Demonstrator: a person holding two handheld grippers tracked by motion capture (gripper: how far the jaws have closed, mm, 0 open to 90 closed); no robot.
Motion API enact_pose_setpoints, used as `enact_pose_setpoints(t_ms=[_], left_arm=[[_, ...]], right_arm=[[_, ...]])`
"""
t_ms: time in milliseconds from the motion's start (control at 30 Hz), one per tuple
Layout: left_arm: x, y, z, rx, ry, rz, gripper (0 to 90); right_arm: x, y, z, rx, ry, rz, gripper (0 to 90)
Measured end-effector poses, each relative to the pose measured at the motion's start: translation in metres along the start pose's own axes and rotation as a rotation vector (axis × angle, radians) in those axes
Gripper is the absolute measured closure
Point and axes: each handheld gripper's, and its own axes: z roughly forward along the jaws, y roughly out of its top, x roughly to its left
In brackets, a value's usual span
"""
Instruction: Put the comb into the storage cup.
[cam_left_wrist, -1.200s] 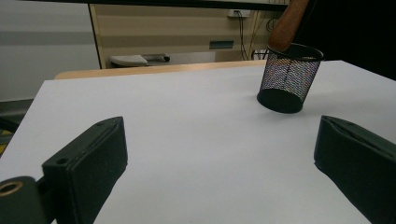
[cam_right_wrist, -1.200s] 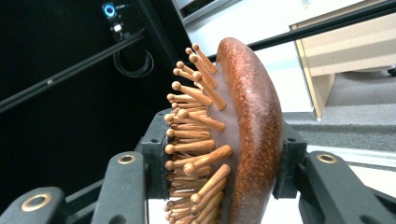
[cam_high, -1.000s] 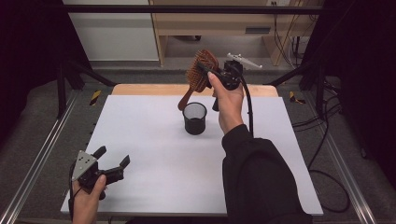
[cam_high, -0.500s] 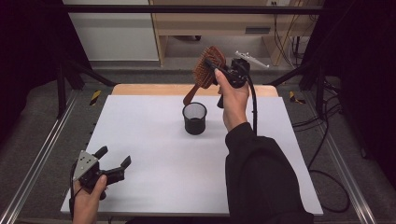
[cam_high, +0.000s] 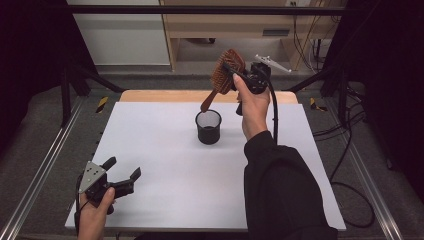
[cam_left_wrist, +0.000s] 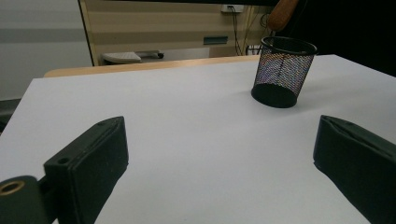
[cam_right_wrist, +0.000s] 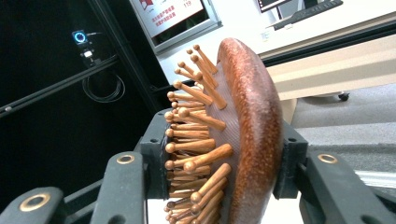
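A wooden hairbrush with wooden pins hangs in the air, its handle end pointing down over a black mesh cup. My right gripper is shut on the brush head; in the right gripper view the jaws clamp the brush from both sides. The cup stands upright at the table's back middle and looks empty. My left gripper rests near the front left corner of the table, jaws wide open with nothing between them.
The white table top has a wooden strip along its far edge. Metal rails run along both sides. A cable trails from the right gripper down over the sleeve. Cabinets and cables stand behind the table.
The right gripper has turned the brush more upright and lifted it slightly, so the handle now points down toward the cup. The left gripper has stayed put.
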Motion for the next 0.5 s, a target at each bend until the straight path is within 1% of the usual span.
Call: enact_pose_setpoints(t_ms=[200, 300, 433, 500], left_arm=[[-0.0004, -0.0001, 0.0004, 0.001, -0.004, 0.001, 3.5], [-0.0004, -0.0001, 0.0005, 0.003, -0.006, 0.003, 3.5], [-0.0009, -0.0004, 0.0008, 0.007, -0.012, 0.003, 3.5], [-0.0012, -0.0004, 0.001, 0.007, -0.014, 0.004, 3.5]], right_arm=[[-0.0027, 0.0013, -0.0032, -0.008, -0.019, -0.025, 50.9], [-0.0043, 0.0005, -0.0042, -0.002, -0.022, -0.037, 50.8], [-0.0055, -0.0007, -0.0042, 0.002, -0.024, -0.037, 50.7], [-0.0057, -0.0018, -0.0039, 0.001, -0.022, -0.045, 50.7]])
